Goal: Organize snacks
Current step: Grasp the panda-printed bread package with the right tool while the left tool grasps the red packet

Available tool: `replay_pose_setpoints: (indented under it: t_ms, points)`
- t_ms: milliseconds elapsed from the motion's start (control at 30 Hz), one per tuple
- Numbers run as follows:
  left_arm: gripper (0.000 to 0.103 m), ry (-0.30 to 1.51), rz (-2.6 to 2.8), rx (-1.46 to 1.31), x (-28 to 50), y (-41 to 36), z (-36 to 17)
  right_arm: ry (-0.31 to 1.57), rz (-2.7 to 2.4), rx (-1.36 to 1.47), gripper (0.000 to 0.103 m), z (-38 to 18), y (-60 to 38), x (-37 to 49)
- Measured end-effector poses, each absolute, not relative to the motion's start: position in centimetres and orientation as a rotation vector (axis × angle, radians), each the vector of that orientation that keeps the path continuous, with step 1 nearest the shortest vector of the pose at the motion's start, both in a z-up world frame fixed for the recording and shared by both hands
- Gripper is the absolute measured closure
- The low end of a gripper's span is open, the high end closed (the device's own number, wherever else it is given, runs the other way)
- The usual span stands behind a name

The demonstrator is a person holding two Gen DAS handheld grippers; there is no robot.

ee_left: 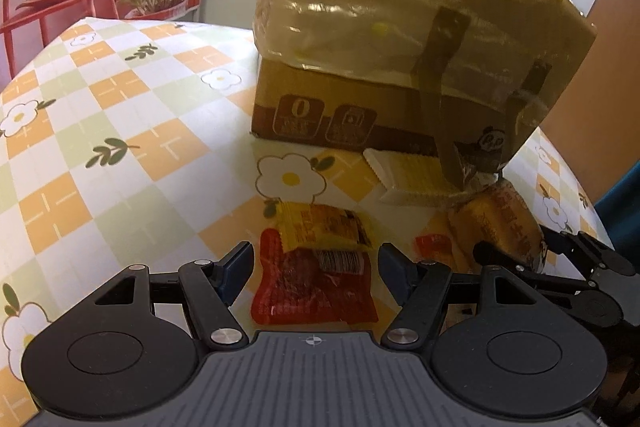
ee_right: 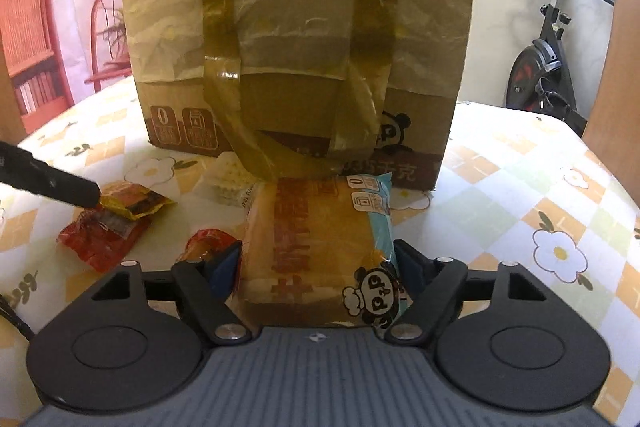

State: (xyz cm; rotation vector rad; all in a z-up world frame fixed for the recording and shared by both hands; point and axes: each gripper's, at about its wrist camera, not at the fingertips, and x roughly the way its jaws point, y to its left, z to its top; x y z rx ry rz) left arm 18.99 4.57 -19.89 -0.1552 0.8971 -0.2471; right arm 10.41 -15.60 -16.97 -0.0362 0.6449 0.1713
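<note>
The left gripper (ee_left: 316, 259) hangs low over a red packet (ee_left: 316, 291), its jaws wide and straddling the packet without pressing it. A yellow packet (ee_left: 326, 227) lies across the red packet's far edge, on the side toward the box (ee_left: 336, 107). The right gripper (ee_right: 318, 263) has its jaws set on either side of a wrapped bread loaf (ee_right: 316, 247); whether the pads press the wrapper cannot be told. The loaf lies on the surface (ee_right: 520, 187) with its far end touching the foot of the box, a tall cardboard carton covered in clear film and strapped with brown tape. A pale cracker pack (ee_right: 230, 179) lies just in front of the box, left of the loaf. A small red-and-orange packet (ee_right: 208, 243) sits beside the loaf's left edge, farther from the box. The surface wears a checked cloth printed with white flowers.
</note>
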Motion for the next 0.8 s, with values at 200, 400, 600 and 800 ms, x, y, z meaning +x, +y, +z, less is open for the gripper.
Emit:
replay_pose_setpoints:
  t_ms: [200, 400, 600, 800]
  points:
    - [0.032, 0.913, -0.242, -0.129, 18.5, 3.8, -20.7, 0.624, 0.177, -0.037, 0.026, -17.0, -15.6, 10.1]
    - [0.032, 0.887, -0.218, -0.106, 17.8, 3.8, -20.8, 0.615, 0.182, -0.033, 0.026, -17.1, -15.7, 9.9]
    - [0.034, 0.852, -0.148, -0.141, 17.7, 5.0, -20.7, 0.611, 0.188, -0.026, 0.026, -17.1, -15.9, 9.8]
    - [0.044, 0.862, -0.164, -0.144, 17.9, 5.0, -20.9, 0.612, 0.194, -0.018, 0.026, -17.1, -16.0, 9.9]
